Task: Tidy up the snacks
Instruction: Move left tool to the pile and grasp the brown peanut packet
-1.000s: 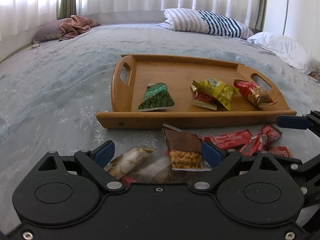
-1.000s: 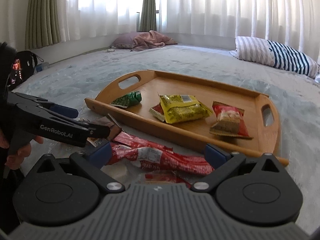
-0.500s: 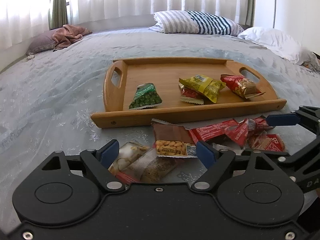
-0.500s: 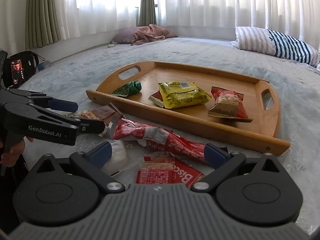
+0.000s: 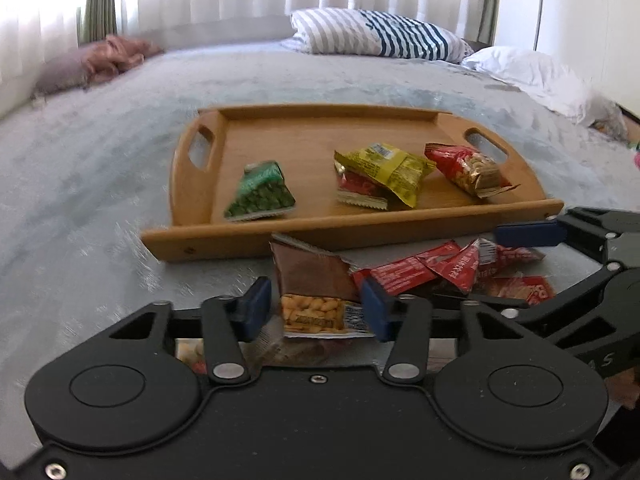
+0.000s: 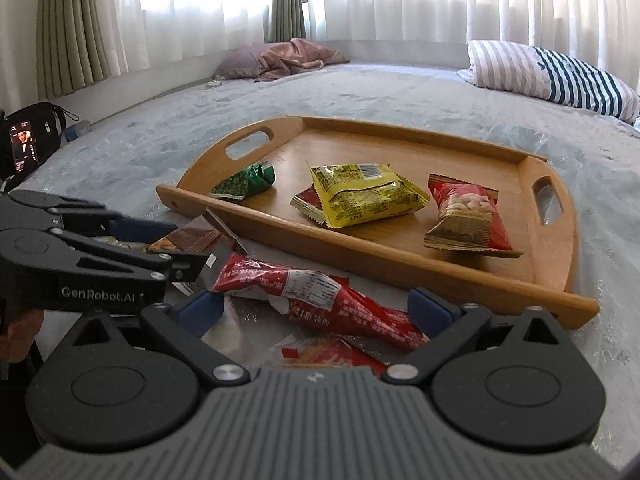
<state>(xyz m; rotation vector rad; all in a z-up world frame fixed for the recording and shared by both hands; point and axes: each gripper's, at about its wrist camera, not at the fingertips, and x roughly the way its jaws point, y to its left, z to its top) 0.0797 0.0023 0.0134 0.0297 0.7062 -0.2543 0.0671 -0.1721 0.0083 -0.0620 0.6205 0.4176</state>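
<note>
Bedding [image 6: 400,92] in pale grey spreads under everything, and on it sits a wooden tray [image 6: 552,296] already holding a green pea packet [image 5: 260,194], a yellow packet [image 6: 364,194] lying over a small red one, and a red nut packet [image 6: 468,216]. Between the tray's near rail and the grippers lies a loose heap of snacks not yet sorted.

Judging from this, the step in hand is picking the next snacks off the heap; the following move calls for a firm pinch, a lift clear of the rail, and a drop onto bare tray floor.

The right gripper [image 6: 316,308] stands wide, jaws just narrowing slightly, straddling a long red wrapper [image 6: 320,300] without clamping it. The left gripper [image 5: 316,312] is much narrower, its jaws just closing around the brown peanut packet [image 5: 316,292]; the pads [image 5: 256,312] sit just beside the packet's edges, and whether they press yet is hard to tell.
</note>
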